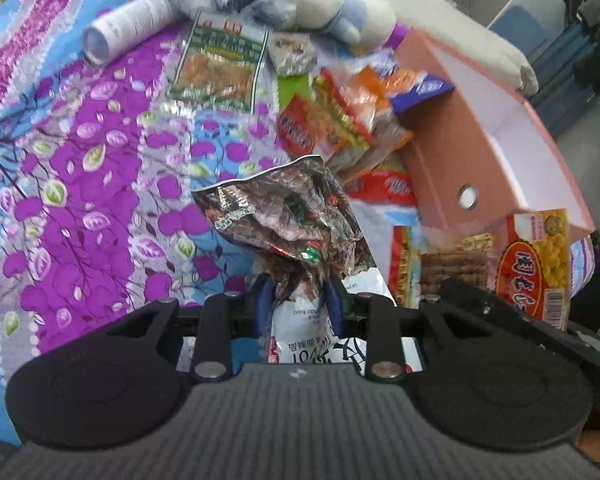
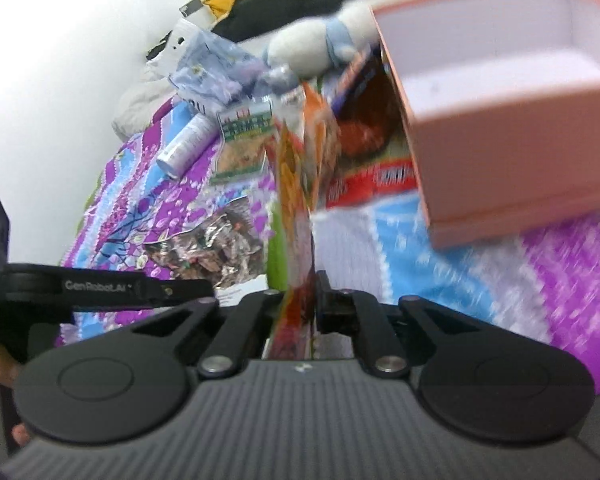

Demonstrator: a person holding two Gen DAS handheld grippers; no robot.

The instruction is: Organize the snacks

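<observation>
Foil snack bag [image 1: 296, 216], crumpled and reflective, stands upright between the fingers [image 1: 265, 304] of the left gripper [image 1: 298, 300], which are drawn in narrow and pinch its lower portion; the bulk of the bag rises above and ahead of the fingertips. Judged light, soft and easily crushed, with a slick film surface; a hold on the gathered lower seam appears sound, though contents may be brittle and should not be squeezed harder. A white printed packet [image 1: 312, 332] lies directly beneath the fingers, close to the camera; whether it is also caught in the grip cannot be determined. The right gripper [image 2: 300, 300] has its fingers [image 2: 328, 300] closed on the bottom edge of an orange snack packet [image 2: 300, 168], which hangs edge-on and extends forward from the fingertips. This packet is likewise judged thin, light and floppy; held by one edge it will swing, so a grip nearer its middle would steady it. Ahead and to the right of both sets of fingers sits the pink box [image 1: 496, 136], open-topped and seemingly empty, the probable destination. Loose snack packets [image 1: 340, 116] are heaped against its near wall. All rest on a floral bedspread [image 1: 80, 184], with a green-bordered packet [image 1: 220, 64], a white tube [image 1: 128, 24] and a plush toy [image 1: 328, 0] beyond the fingertips.
</observation>
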